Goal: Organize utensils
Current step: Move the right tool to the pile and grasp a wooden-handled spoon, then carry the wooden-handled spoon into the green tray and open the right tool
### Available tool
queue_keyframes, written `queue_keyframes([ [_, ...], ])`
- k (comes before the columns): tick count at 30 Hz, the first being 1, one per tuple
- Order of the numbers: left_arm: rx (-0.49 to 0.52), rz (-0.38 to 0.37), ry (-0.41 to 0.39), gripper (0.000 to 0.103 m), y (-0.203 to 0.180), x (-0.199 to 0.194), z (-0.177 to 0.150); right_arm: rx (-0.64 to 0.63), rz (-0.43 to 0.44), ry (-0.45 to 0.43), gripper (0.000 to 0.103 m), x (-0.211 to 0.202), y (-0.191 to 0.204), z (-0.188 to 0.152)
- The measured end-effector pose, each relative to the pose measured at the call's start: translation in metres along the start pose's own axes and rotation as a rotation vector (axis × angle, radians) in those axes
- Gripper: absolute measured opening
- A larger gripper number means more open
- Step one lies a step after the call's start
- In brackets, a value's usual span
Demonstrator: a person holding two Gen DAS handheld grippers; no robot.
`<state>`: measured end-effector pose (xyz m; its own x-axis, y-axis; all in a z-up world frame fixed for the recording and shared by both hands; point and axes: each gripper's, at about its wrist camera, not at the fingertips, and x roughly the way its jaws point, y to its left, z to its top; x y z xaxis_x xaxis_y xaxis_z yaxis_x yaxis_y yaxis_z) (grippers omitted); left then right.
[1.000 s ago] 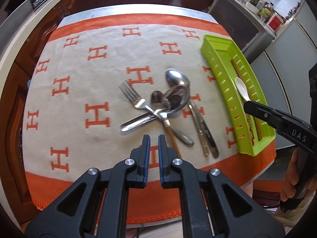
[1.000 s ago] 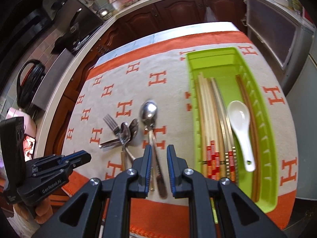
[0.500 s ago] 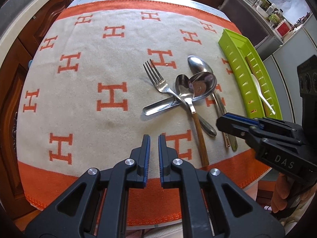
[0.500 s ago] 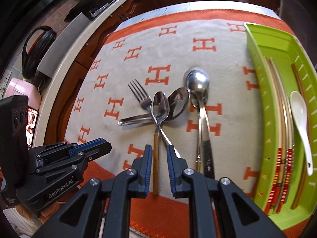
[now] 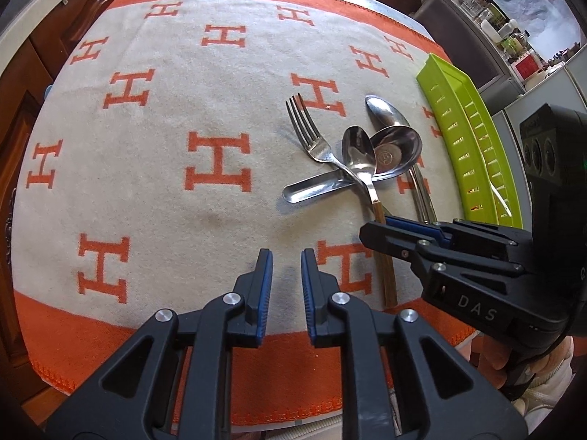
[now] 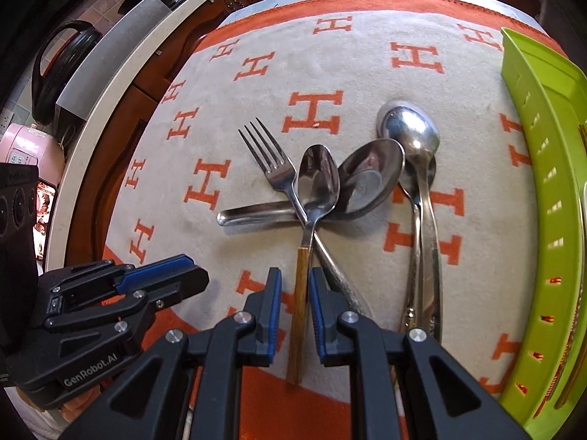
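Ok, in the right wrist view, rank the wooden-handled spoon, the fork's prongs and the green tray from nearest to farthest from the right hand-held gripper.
1. Wooden-handled spoon: handle between the right hand-held gripper fingers.
2. Fork's prongs: ahead, slightly left.
3. Green tray: far right edge.

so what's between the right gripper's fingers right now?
The wooden-handled spoon: its handle runs between the right gripper pads, not yet pressed, seen in the right wrist view.

A home kitchen: wooden cabinets (image 6: 121, 117) and a countertop (image 6: 110, 84) beyond the fingers, jars on a shelf (image 5: 510, 33), cutlery (image 6: 319, 187) on a tablecloth (image 5: 183, 117).
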<state>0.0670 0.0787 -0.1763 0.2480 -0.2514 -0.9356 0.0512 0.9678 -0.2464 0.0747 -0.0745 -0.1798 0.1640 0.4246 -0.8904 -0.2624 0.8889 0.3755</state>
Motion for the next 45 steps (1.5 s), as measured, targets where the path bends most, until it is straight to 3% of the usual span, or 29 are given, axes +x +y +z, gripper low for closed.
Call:
queue_keyframes([
  [7,-0.008,-0.013,0.016,0.013,0.002,0.006,0.001,-0.018,0.011,-0.023,0.014,0.001,0.0,0.003],
  [9,-0.008,-0.011,0.016,0.013,0.002,0.006,0.001,-0.032,-0.013,-0.036,0.008,0.001,0.001,0.002],
  [19,-0.002,-0.001,0.007,0.013,-0.001,0.002,0.002,-0.064,-0.013,-0.1,0.007,-0.014,0.006,-0.001],
  [45,0.012,-0.007,0.024,0.013,-0.02,0.005,0.005,0.091,0.017,-0.316,0.007,-0.101,-0.052,-0.011],
])
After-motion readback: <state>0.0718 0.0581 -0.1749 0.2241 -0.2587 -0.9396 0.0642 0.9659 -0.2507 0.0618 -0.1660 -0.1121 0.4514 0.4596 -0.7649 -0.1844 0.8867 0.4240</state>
